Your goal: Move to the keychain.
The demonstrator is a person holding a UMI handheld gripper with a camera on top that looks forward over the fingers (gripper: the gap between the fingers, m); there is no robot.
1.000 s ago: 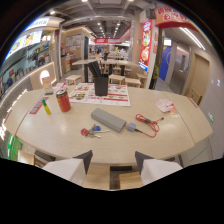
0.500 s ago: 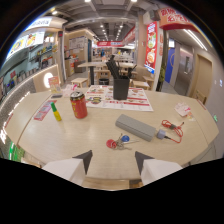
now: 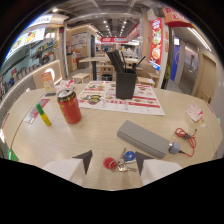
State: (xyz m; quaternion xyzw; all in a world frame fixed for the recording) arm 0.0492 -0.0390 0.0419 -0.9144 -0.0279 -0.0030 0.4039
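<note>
Keychain [image 3: 120, 163] lies on the table [image 3: 100, 135] between the gripper's [image 3: 113, 161] 2 spread fingers, beside a grey case [image 3: 145, 138]. Light, loose and jangly, it looks easiest pinched at the red fob rather than the slippery keys.

Keychain [image 3: 119, 162] red, blue tags; can [image 3: 69, 105] red; marker [image 3: 43, 114] yellow-green; case [image 3: 142, 138] grey, perhaps ribbed.

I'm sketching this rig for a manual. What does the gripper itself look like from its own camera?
Only the gripper fingers show: two pale, whitish blocks, each ending in a dark, pointed triangular tip. Below them the view is black. No cables, markings, hand or sleeve are visible.
</note>
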